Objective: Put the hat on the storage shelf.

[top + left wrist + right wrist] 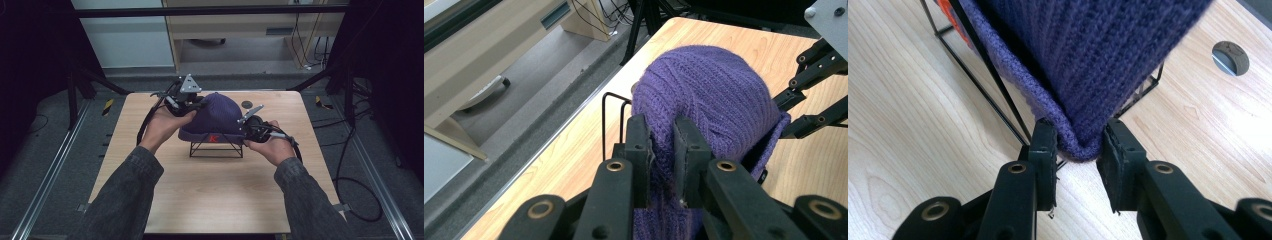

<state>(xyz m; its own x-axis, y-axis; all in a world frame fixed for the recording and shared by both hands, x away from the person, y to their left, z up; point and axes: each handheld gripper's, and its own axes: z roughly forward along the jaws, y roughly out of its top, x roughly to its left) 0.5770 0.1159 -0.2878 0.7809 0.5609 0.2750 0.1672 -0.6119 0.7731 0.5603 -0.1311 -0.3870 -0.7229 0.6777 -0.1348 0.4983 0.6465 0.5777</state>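
Note:
A purple knit beanie (215, 117) with a red logo (213, 138) sits over a black wire stand (216, 149) at the middle of the wooden table (200, 200). My left gripper (197, 106) is at the hat's far left side. In the left gripper view the beanie (714, 85) bulges ahead, and my left gripper (663, 125) is shut on a fold of its knit. My right gripper (244, 127) is at the hat's lower right edge. In the right gripper view my right gripper (1078, 132) pinches the beanie (1098, 50) at its hem corner, beside the stand's wires (983, 70).
A round cable hole (246, 104) lies in the tabletop just behind the hat, and it is the cable hole (1230, 57) seen to the right of it in the right gripper view. Black frame posts and floor rails flank the table. Bare wood stretches toward the person.

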